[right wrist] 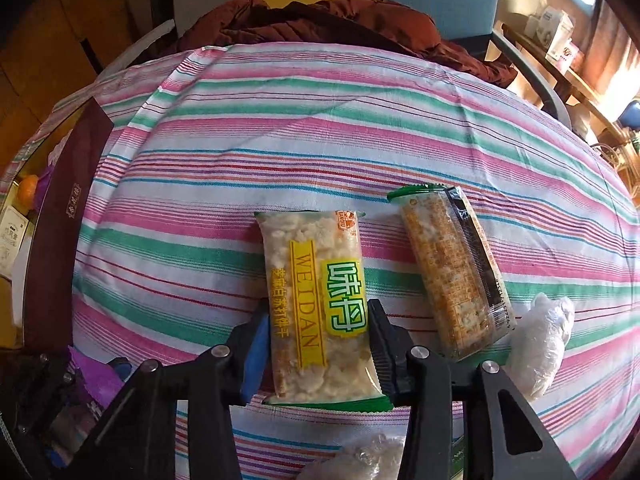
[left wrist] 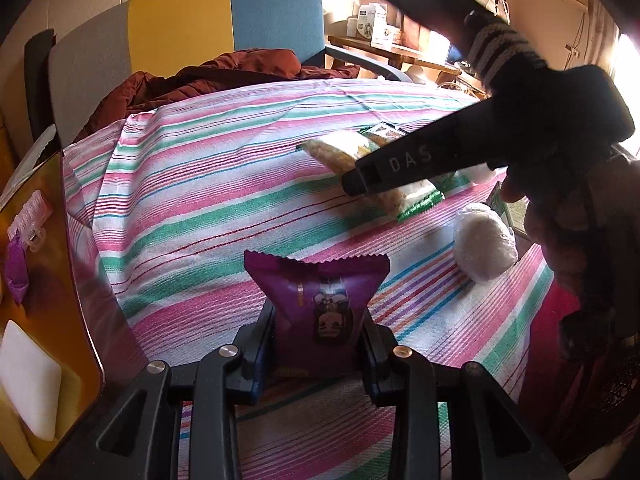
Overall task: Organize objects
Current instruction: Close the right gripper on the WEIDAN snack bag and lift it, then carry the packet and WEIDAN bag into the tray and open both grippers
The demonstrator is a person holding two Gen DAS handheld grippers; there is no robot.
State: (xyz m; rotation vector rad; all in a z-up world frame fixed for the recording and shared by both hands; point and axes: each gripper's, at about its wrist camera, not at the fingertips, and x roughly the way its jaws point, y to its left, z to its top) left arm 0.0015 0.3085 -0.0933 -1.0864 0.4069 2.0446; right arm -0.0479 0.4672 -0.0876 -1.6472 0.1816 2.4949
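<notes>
My left gripper is shut on a purple snack packet and holds it just above the striped cloth. My right gripper is closed around a clear cracker packet with a yellow and green label that lies on the cloth. In the left wrist view the right gripper reaches in from the right over the cracker packets. A second cracker packet lies just right of the held one.
An open box at the left edge holds a white pad and a purple packet; it also shows in the right wrist view. White plastic-wrapped balls lie at right. A chair with a red coat stands behind.
</notes>
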